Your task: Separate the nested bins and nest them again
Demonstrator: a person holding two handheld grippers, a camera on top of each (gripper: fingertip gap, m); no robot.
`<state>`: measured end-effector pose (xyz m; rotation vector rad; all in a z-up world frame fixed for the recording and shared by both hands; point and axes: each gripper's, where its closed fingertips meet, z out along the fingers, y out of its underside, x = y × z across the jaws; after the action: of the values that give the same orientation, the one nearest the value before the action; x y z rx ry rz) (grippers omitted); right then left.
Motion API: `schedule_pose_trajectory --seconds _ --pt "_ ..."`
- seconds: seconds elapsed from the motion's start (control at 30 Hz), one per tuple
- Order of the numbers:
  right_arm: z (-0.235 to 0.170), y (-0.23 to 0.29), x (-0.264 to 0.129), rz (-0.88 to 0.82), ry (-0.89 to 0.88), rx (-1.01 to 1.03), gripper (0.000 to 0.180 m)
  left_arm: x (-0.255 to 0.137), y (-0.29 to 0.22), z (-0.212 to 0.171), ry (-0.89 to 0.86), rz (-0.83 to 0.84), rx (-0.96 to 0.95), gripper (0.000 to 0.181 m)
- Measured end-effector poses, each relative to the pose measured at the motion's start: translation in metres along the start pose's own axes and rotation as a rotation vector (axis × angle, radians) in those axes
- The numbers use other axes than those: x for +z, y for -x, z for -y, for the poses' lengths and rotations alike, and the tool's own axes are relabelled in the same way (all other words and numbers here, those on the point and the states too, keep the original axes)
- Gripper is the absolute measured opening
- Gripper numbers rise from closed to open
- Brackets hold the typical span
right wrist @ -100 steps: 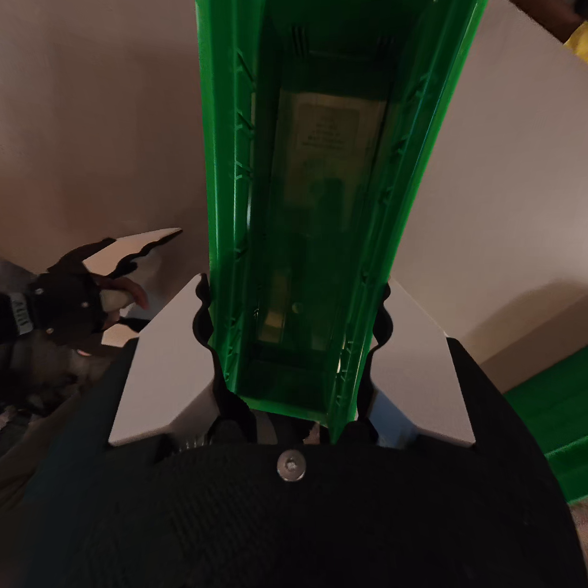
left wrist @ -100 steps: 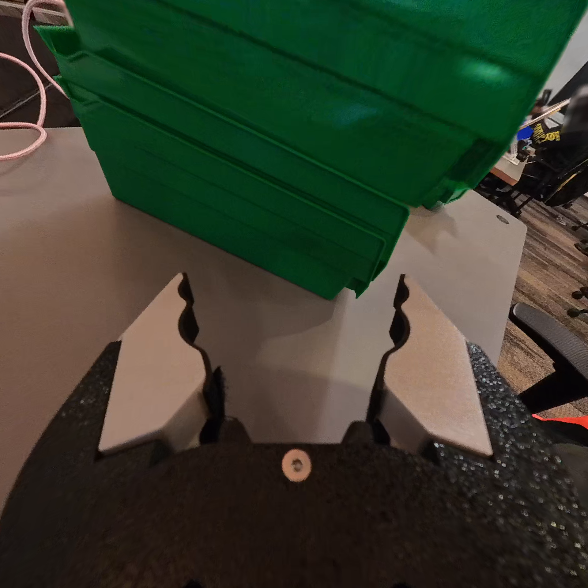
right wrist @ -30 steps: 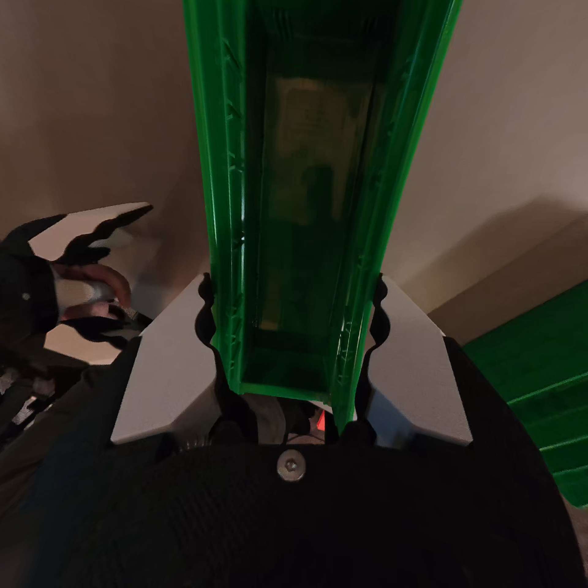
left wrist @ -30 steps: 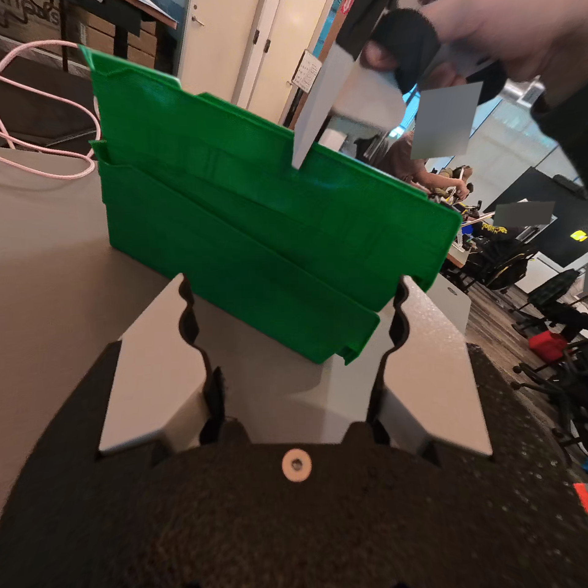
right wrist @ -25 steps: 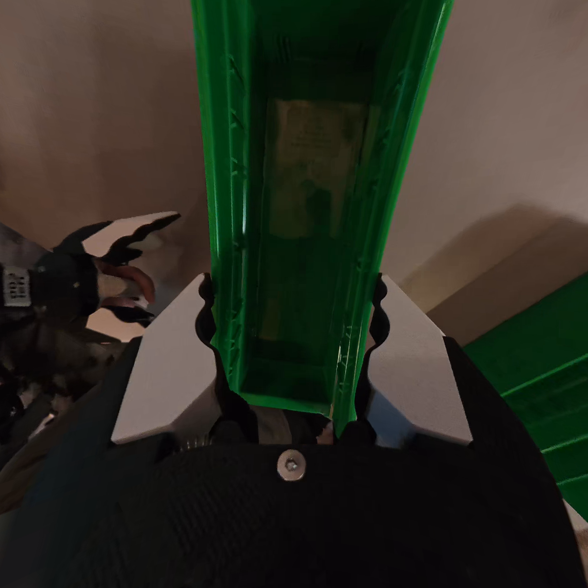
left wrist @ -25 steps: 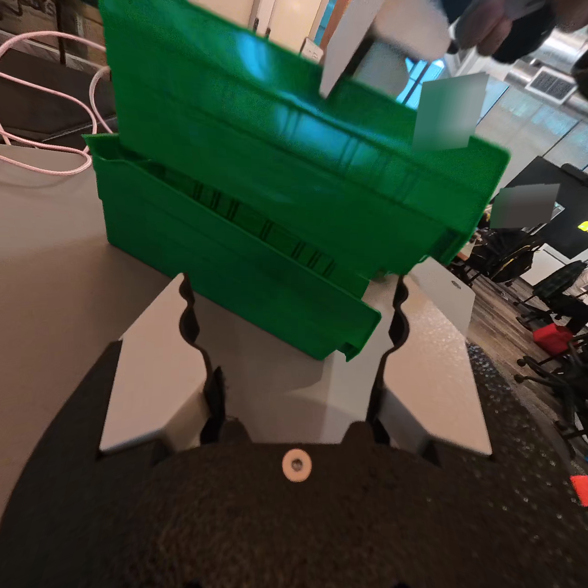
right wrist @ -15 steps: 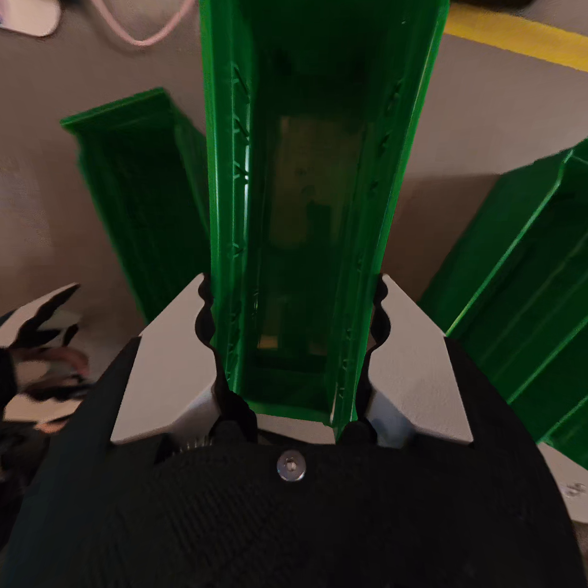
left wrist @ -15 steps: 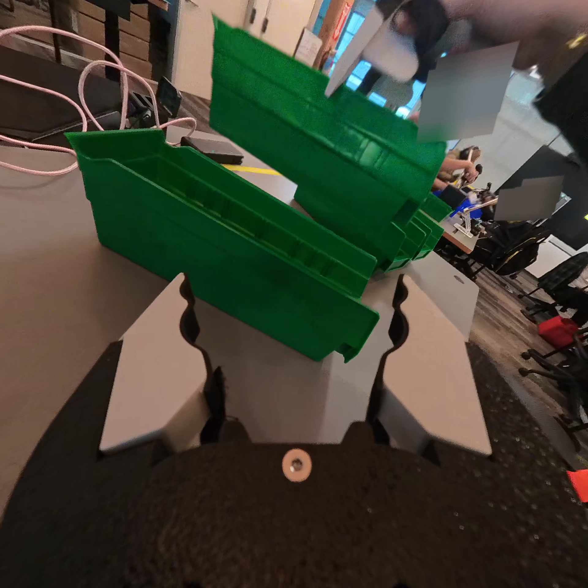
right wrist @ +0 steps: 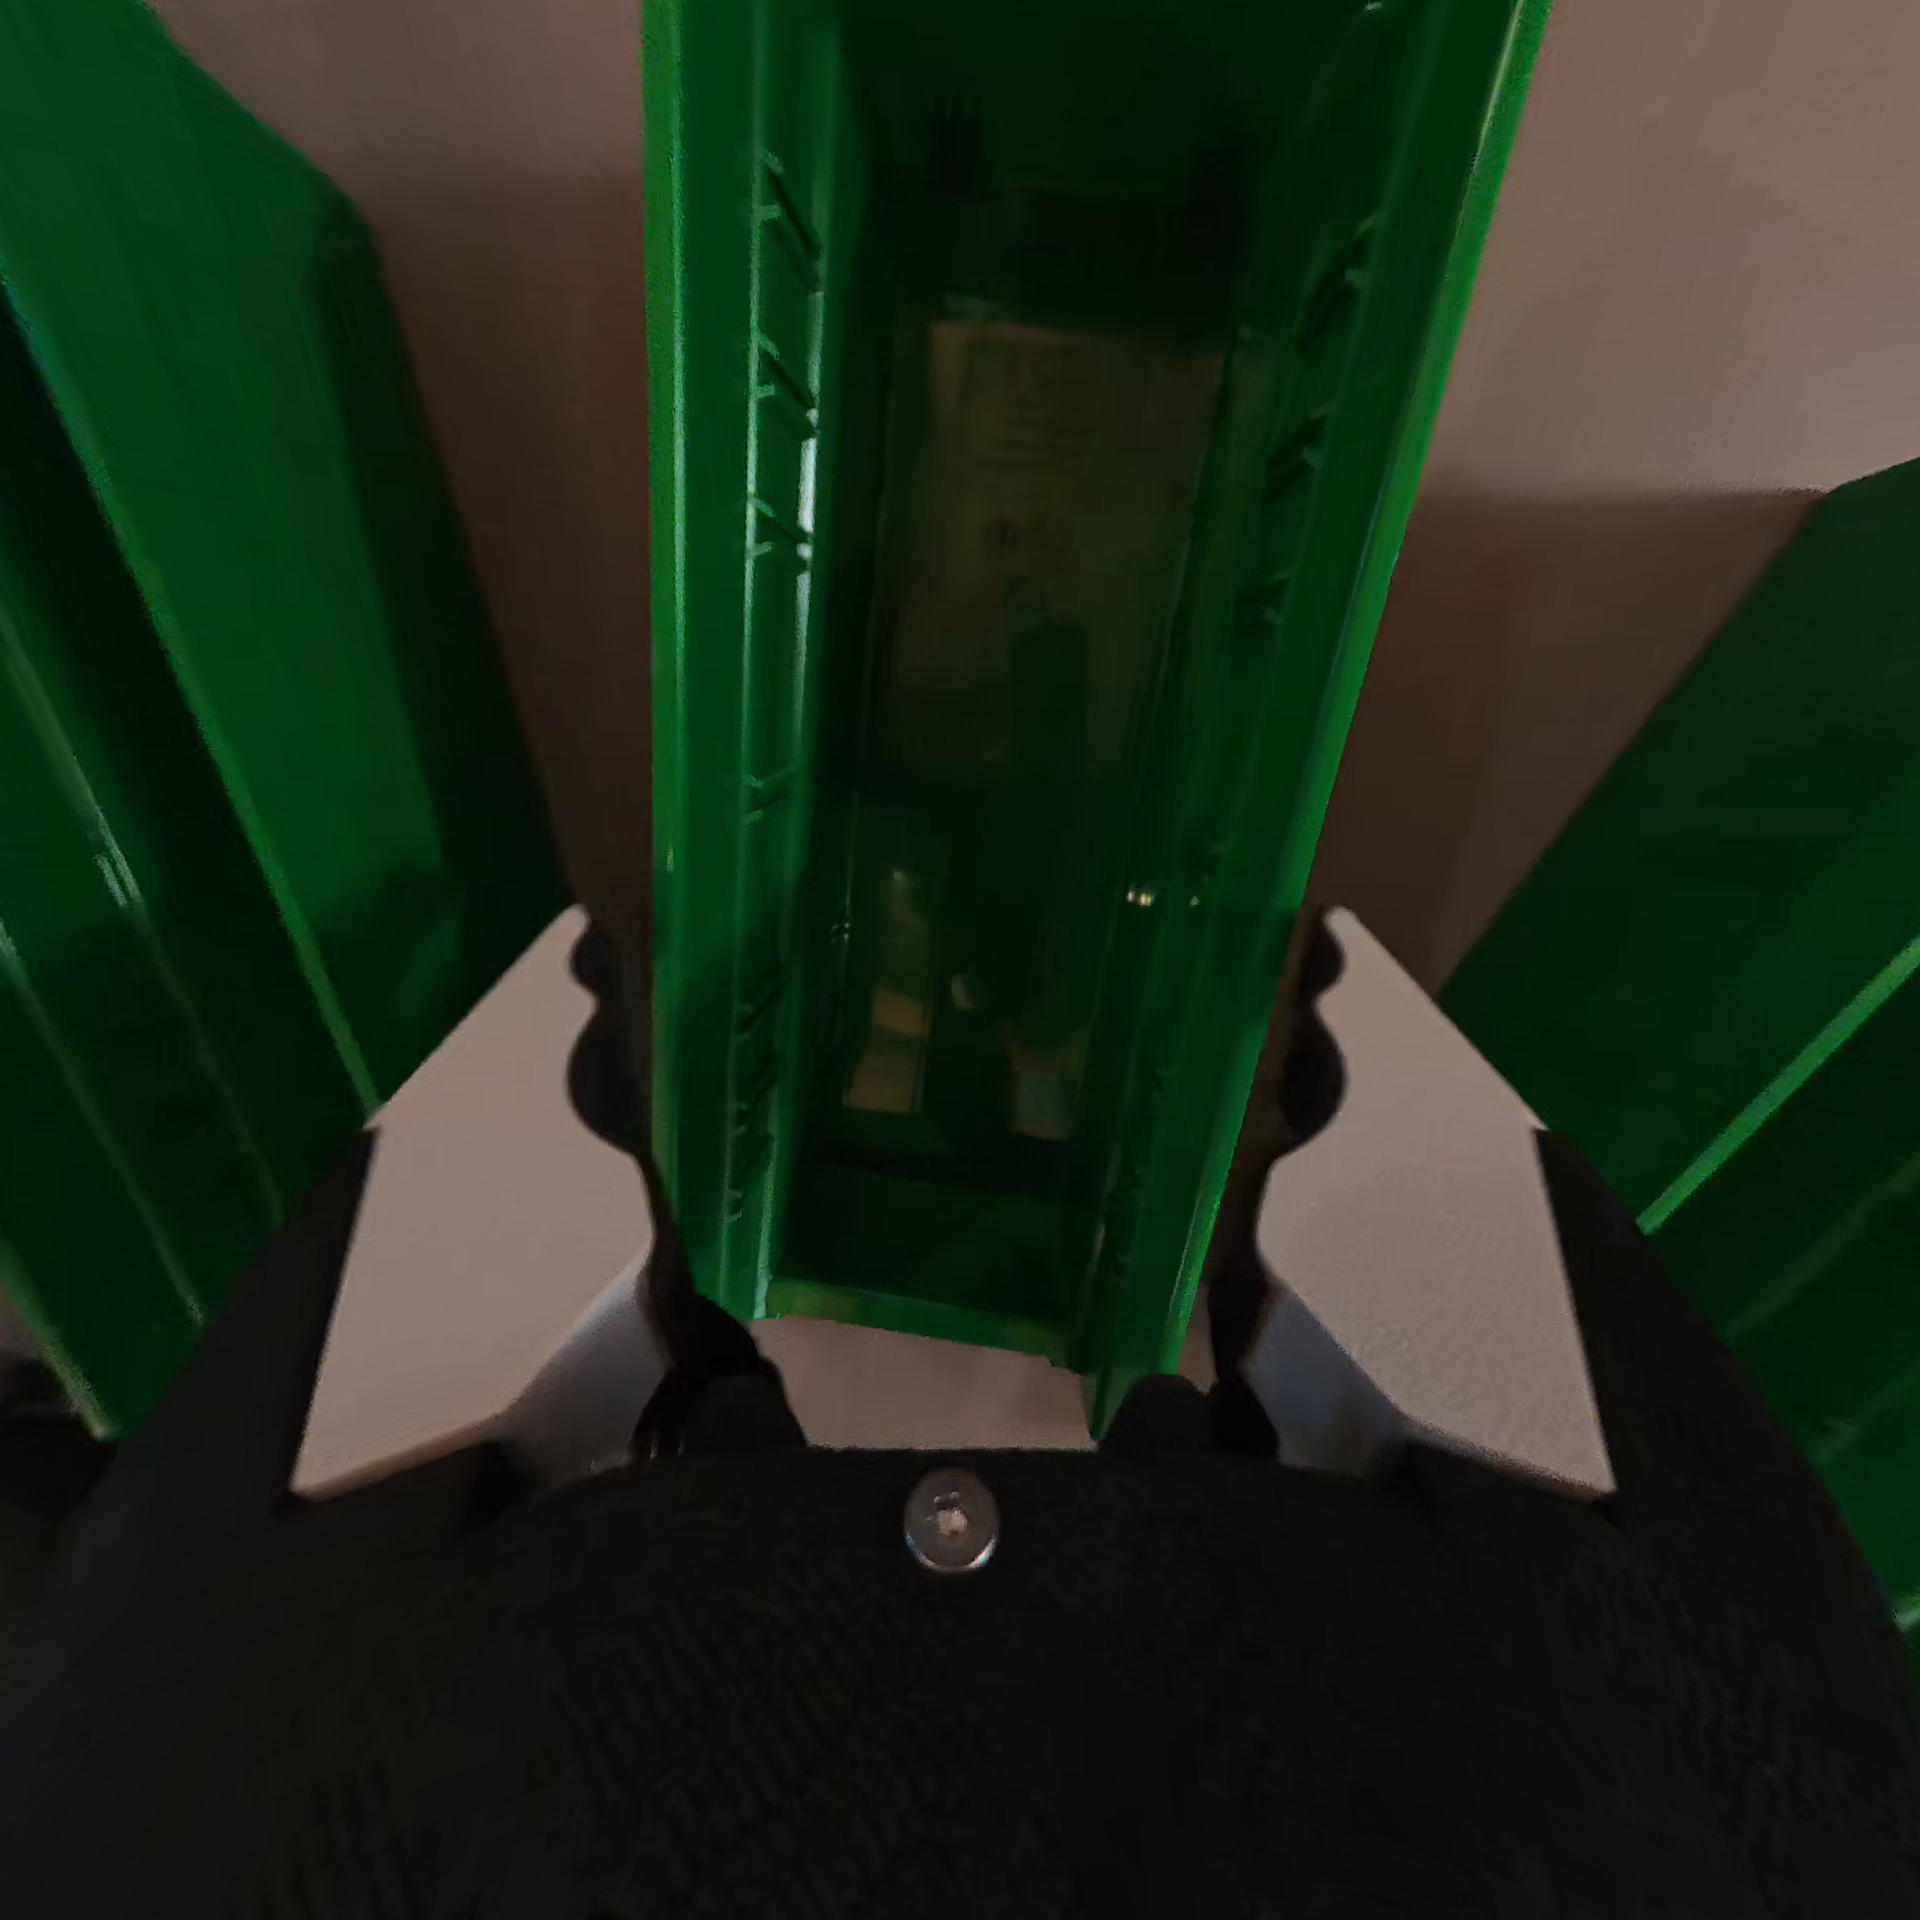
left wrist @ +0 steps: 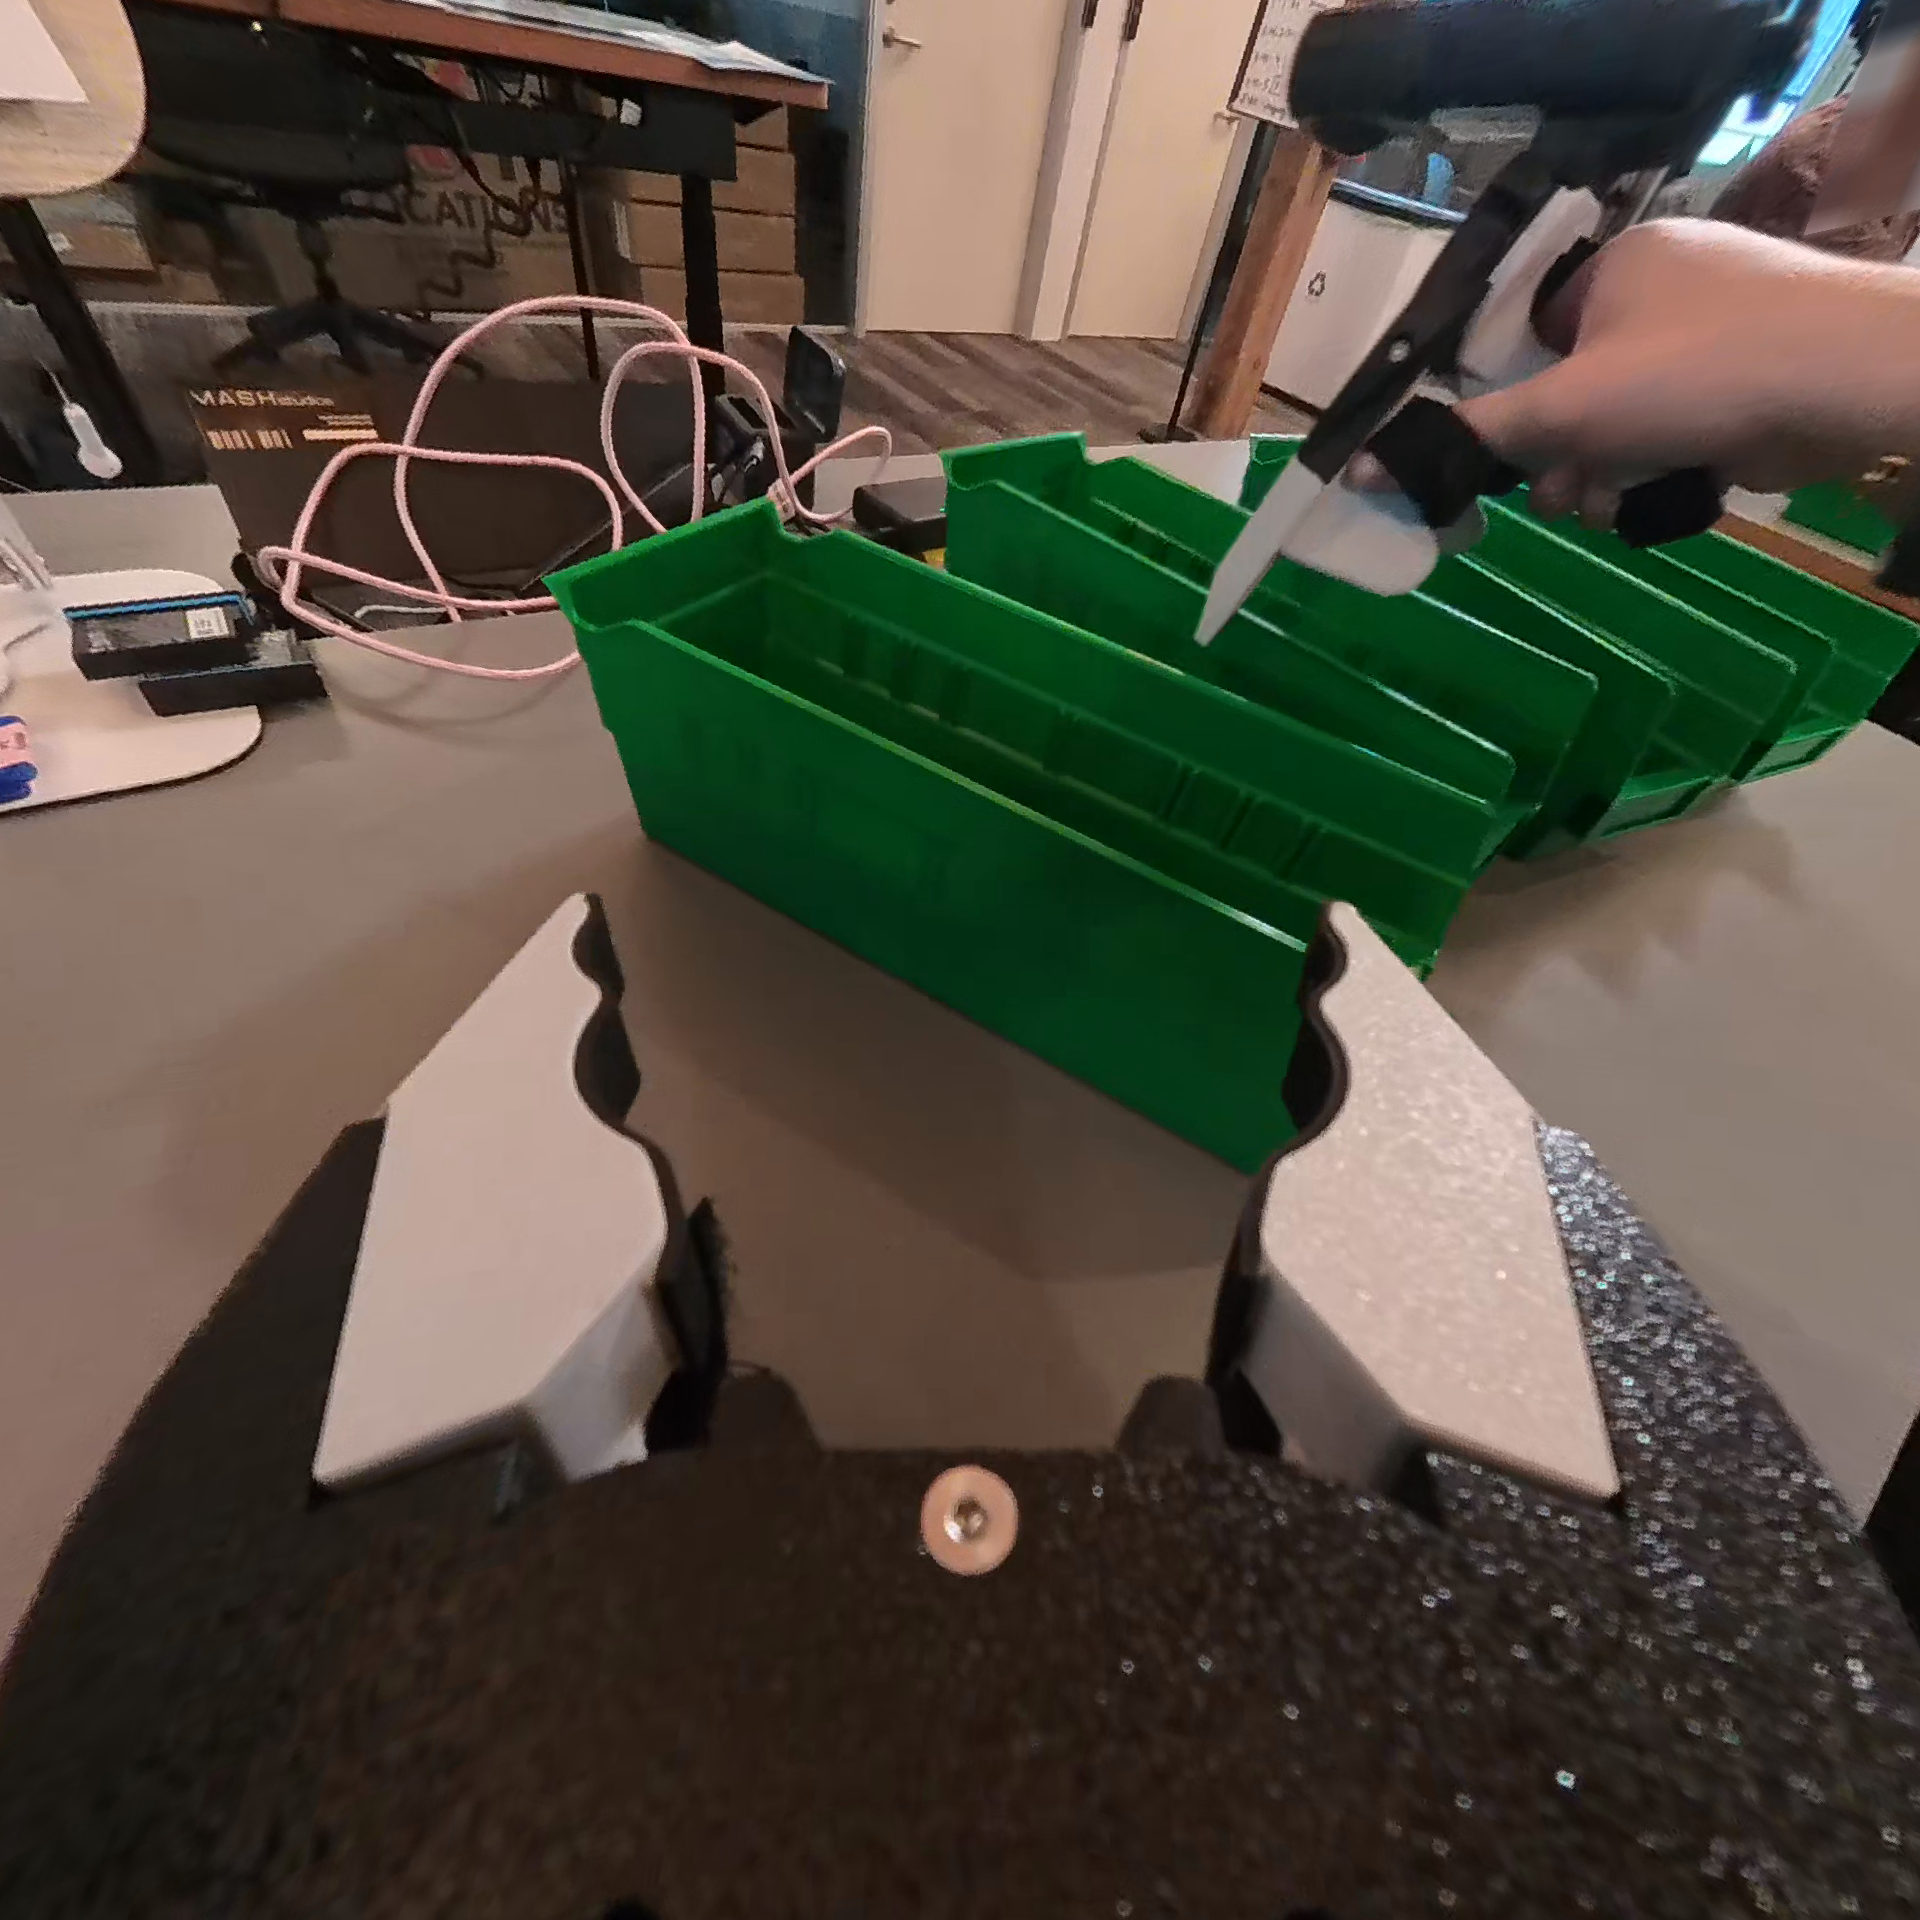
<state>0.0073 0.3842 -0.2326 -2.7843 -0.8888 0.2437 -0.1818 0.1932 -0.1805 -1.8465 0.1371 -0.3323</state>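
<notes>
Several long green bins stand side by side on the grey table (left wrist: 312, 935). My left gripper (left wrist: 956, 997) is open and empty, low over the table, just in front of the nearest bin (left wrist: 935, 894). My right gripper (right wrist: 951, 997) is shut on the walls of a green bin (right wrist: 1039, 623), near its end. That bin sits low between two other bins, one to its left (right wrist: 208, 623) and one to its right (right wrist: 1714, 883). In the left wrist view the right gripper (left wrist: 1299, 540), held by a hand, is at the second bin (left wrist: 1351, 665).
More green bins (left wrist: 1714, 665) fill the right of the row. A pink cable (left wrist: 468, 436) loops behind the bins. A white board (left wrist: 125, 748) with a black device (left wrist: 177, 644) lies at the table's left. Desks and chairs stand beyond the table.
My right gripper lifted a bin out of the nearest bin, carried it right and lowered it between two others. My left gripper stayed open in front of the nearest bin.
</notes>
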Motion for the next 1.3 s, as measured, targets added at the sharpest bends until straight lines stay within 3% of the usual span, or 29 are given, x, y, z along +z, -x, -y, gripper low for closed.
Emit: schedule_pose_trajectory --seconds 0.07,0.13,0.3,0.43,0.5,0.57,0.7,0.77,1.0,1.17,1.3 --pt "0.002 0.007 -0.008 0.040 -0.045 -0.012 0.152 -0.001 0.000 0.000 0.000 0.003 0.004 0.127" --pt "0.010 0.015 -0.024 0.088 -0.157 -0.044 0.161 -0.002 0.000 0.001 -0.001 0.007 0.010 0.127" --pt "0.019 0.047 -0.086 0.201 -0.564 -0.182 0.160 -0.005 -0.004 0.009 -0.029 0.004 0.019 0.127" --pt "-0.017 0.101 -0.145 0.478 -0.888 -0.214 0.159 -0.005 -0.011 0.014 -0.048 0.005 0.038 0.126" --pt "-0.041 0.107 -0.161 0.490 -1.028 -0.224 0.151 -0.003 -0.016 0.015 -0.046 -0.005 0.048 0.126" --pt "-0.060 0.091 -0.168 0.379 -1.163 -0.192 0.142 -0.001 -0.024 0.014 -0.033 -0.027 0.052 0.124" --pt "-0.098 0.035 -0.208 0.085 -1.599 -0.107 0.086 -0.001 -0.035 0.019 -0.038 -0.039 0.076 0.123" --pt "-0.114 0.021 -0.223 0.064 -1.742 -0.089 0.083 -0.002 -0.039 0.022 -0.049 -0.038 0.092 0.123" --pt "-0.103 0.015 -0.189 0.036 -1.555 -0.149 0.108 -0.003 -0.044 0.029 -0.074 -0.019 0.129 0.121" --pt "-0.084 0.040 -0.138 0.184 -1.196 -0.220 0.107 -0.004 -0.039 0.028 -0.081 -0.008 0.116 0.120" --pt "-0.054 0.017 -0.096 0.090 -0.868 -0.195 0.097 -0.004 -0.033 0.026 -0.082 -0.016 0.069 0.119"
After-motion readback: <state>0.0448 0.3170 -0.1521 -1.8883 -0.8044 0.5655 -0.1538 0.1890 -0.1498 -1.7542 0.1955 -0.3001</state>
